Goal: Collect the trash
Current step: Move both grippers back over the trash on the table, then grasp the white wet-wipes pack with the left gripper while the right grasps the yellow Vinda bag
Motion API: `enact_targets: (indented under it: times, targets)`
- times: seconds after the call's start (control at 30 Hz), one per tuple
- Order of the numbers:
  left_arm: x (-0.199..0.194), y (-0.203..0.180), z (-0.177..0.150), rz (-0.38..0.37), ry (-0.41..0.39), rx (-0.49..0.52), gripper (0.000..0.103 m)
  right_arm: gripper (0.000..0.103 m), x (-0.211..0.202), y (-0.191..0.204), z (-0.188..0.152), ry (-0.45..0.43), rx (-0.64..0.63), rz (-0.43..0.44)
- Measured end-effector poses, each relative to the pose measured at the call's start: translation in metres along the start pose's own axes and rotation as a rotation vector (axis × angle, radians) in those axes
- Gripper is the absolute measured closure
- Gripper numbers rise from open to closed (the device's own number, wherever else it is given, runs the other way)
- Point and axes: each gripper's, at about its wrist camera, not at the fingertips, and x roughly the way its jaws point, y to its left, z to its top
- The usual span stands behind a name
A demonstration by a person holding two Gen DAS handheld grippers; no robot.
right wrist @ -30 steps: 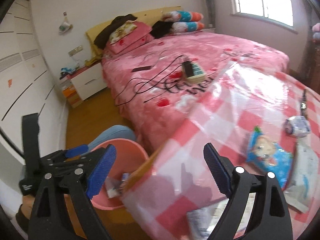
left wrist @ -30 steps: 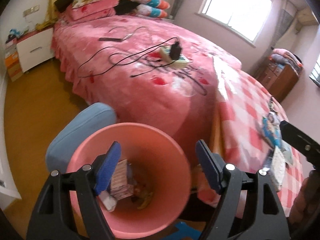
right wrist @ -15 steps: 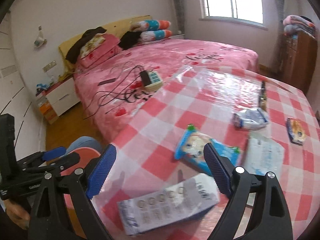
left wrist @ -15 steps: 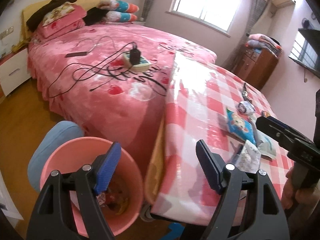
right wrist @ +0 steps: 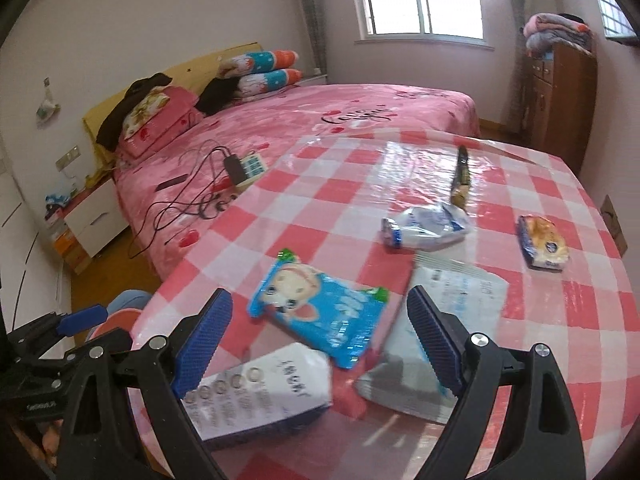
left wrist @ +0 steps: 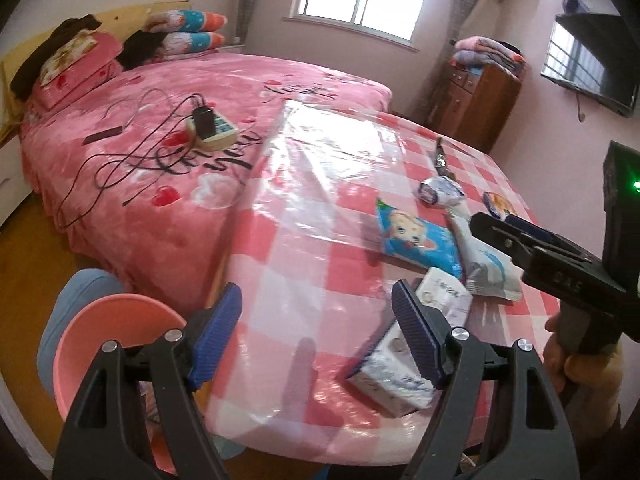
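Right wrist view, right gripper [right wrist: 318,340] jaws apart and empty above blue cartoon-printed plastic snack packet [right wrist: 320,312], left gripper [left wrist: 318,328] likewise open, pink round plastic bin [left wrist: 104,336] near left.

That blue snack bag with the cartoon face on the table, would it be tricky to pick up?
Probably a little. The blue snack bag lies nearly flat on the glossy checked table cover, so it may slide rather than lift. Its thin, shiny film looks floppy and likely light, so it should crumple and droop when pinched. One corner overlaps the white carton, which may shift with it.
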Motion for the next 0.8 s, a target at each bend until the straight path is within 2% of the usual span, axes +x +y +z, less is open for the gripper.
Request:
enact_targets:
  times: [0.8]
  targets:
    - [0.028, -0.101, 0.007, -0.073, 0.049, 0.170, 0.025, 0.015, 0.000, -0.089, -0.011, -0.019, 0.092, -0.150]
